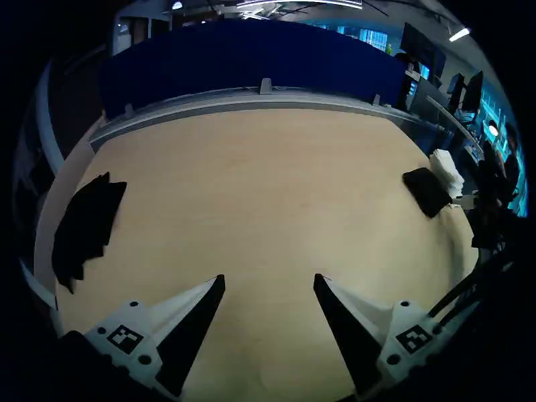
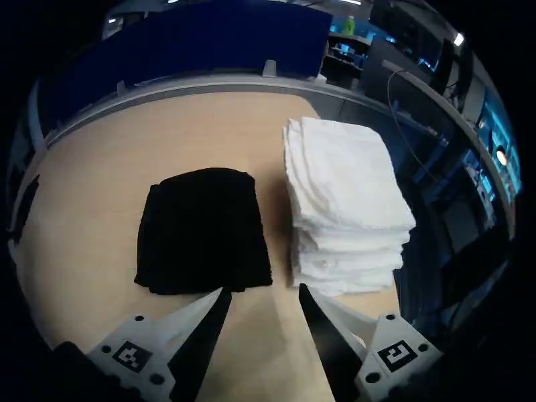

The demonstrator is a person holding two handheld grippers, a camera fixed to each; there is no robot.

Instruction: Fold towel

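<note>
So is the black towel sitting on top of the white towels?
No, the folded black towel lies on the table beside the stack of white towels, with bare tabletop between them.

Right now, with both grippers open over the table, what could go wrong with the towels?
1. The white towel stack sits near the edge of the table; a nudge from the right gripper might tip it off.
2. The folded black towel lies just ahead of that gripper; snagging it could undo the fold.

Black towel (image 2: pixel 201 231) lies folded flat. White towel stack (image 2: pixel 342 201) sits just beside it. Second black towel (image 1: pixel 87 224) lies rumpled, well apart.
</note>
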